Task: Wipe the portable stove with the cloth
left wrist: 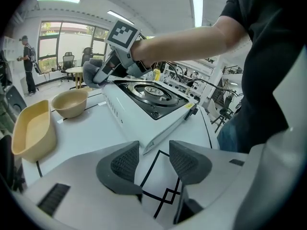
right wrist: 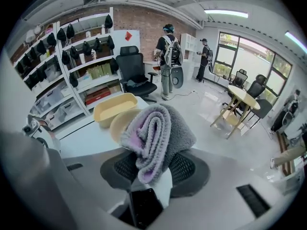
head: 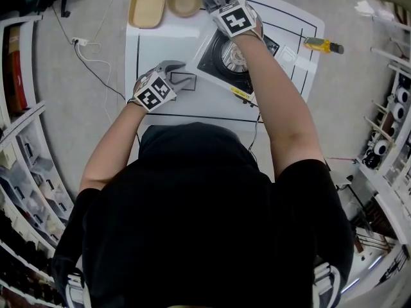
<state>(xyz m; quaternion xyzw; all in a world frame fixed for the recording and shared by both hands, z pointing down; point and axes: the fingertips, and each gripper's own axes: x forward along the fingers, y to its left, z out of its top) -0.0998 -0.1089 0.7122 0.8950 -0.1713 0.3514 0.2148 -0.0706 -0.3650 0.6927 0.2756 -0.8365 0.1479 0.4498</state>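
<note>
Where shelves (head: 22,172) flank white table (head: 160,43), portable stove (head: 217,61), right gripper (right wrist: 154,169) grasping cloth (right wrist: 156,133), left gripper (left wrist: 154,161) jaws released.

My left hand-held gripper (left wrist: 153,164) hovers with its jaws apart and empty over the white worktop (left wrist: 86,128), just short of the portable stove (left wrist: 144,102). Beyond it, the right hand-held gripper (left wrist: 98,75) holds a grey cloth (left wrist: 88,72) at the stove's far corner. A tan bowl (left wrist: 70,103) and a yellow tray (left wrist: 29,131) sit nearby.

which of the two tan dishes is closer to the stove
The round bowl; the rectangular tub sits beyond it, farther from the stove.
</note>
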